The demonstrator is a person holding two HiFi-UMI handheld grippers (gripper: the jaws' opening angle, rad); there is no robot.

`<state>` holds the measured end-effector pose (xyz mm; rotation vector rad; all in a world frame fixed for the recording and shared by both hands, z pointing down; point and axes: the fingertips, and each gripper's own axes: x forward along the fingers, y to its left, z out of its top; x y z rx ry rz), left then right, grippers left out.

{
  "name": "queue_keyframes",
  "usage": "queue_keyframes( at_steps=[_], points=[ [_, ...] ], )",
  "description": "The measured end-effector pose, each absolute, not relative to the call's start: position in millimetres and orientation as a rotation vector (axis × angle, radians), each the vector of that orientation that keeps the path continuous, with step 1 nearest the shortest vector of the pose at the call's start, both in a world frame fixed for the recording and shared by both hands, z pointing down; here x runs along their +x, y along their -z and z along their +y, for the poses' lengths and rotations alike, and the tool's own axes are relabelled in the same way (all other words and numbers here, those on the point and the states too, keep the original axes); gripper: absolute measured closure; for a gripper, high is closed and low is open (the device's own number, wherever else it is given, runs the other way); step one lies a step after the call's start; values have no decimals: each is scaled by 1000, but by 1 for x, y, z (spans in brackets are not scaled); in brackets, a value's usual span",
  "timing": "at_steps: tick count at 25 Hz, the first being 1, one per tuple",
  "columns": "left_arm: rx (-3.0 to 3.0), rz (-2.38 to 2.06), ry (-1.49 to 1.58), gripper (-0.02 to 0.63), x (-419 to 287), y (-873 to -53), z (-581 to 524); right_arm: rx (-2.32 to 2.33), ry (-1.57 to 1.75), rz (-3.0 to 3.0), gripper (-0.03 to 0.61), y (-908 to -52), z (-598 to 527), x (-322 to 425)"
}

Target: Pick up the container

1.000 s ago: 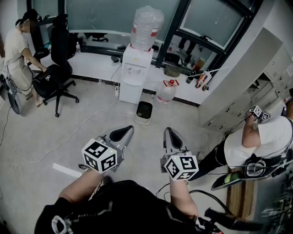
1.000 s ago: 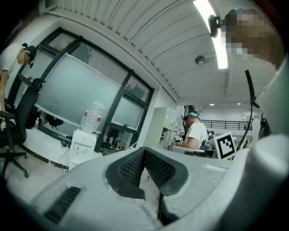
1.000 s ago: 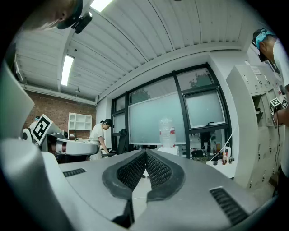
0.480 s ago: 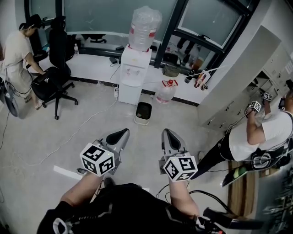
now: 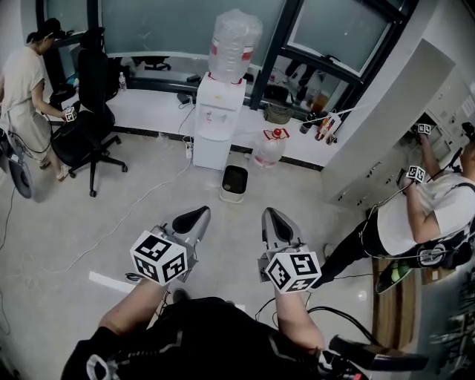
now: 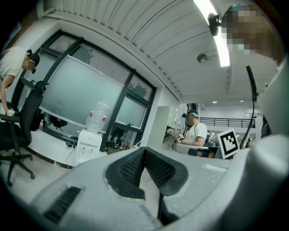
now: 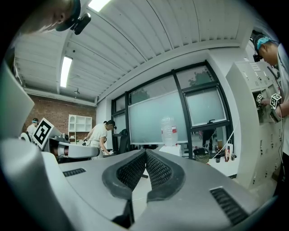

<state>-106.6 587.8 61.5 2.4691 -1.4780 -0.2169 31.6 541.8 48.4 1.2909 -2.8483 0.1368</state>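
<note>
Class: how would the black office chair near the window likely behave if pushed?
The office chair probably rolls easily: its star base appears to sit on castors. Pushed high on its tall backrest, it might swivel or tip.

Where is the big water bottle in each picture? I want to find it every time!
Head view: the water bottle is at the top middle, standing on a white cooler.
Left gripper view: the water bottle is left of the middle, about halfway down.
Right gripper view: the water bottle is just right of the middle.
Shared landmark: the big dark-framed window right behind it in all three views.
</note>
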Motion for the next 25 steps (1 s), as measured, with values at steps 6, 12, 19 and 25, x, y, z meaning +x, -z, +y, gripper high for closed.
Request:
queue_keyframes(
  at_steps=[6,12,19,25],
  points=[
    [2463,-1486,203,607,-127,-62,587,1292,-154,-2849,572,-50,541,13],
    [2480,-1457,196,607,-153,-66,591,1328,-134,-2827,572,-52,544,-13],
    [2500,-1388,206,607,-177,-78,596,1388,-112,-2768,572,-57,558,-31],
    [2502,-1346,249,607,-184,-81,587,1442,-128,-2718,572,-59,554,-33]
  ],
)
